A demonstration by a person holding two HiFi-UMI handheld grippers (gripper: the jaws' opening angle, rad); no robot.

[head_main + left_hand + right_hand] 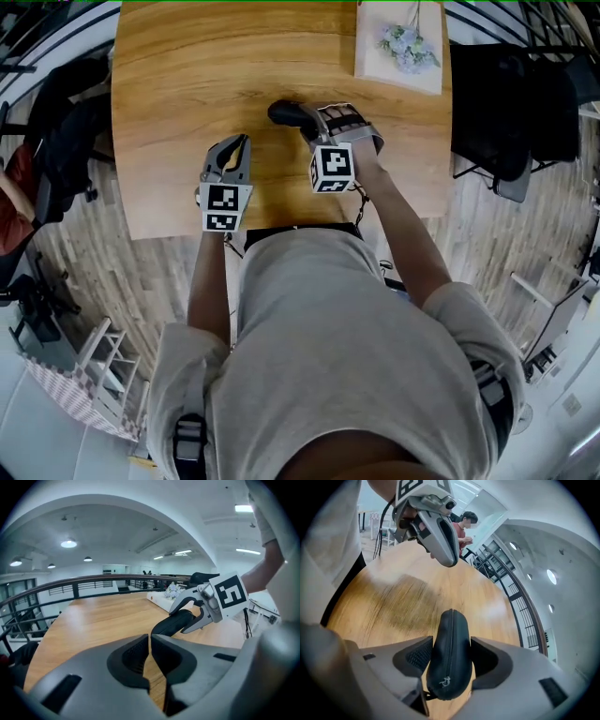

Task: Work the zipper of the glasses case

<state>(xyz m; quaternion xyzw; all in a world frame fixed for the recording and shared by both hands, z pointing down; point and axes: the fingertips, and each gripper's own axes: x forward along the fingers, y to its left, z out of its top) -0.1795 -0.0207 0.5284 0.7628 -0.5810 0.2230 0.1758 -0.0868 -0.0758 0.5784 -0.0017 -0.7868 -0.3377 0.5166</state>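
Currently, the case is held clear of the table by the right gripper, pinched across its sides, with its far end toward 12 o'clock in that gripper's view. The left gripper is pressed together on nothing, at 8 o'clock of the case in the head view. The shell is judged light and stiff, its fabric possibly slippery. The zipper runs along the upper edge. A dark loop at 7 o'clock of the near end may be the pull, best pinched there.

Bright ceiling lamps shone above you. Your table looked smeary with blur, and both gripper views bent and darkened at the edges.
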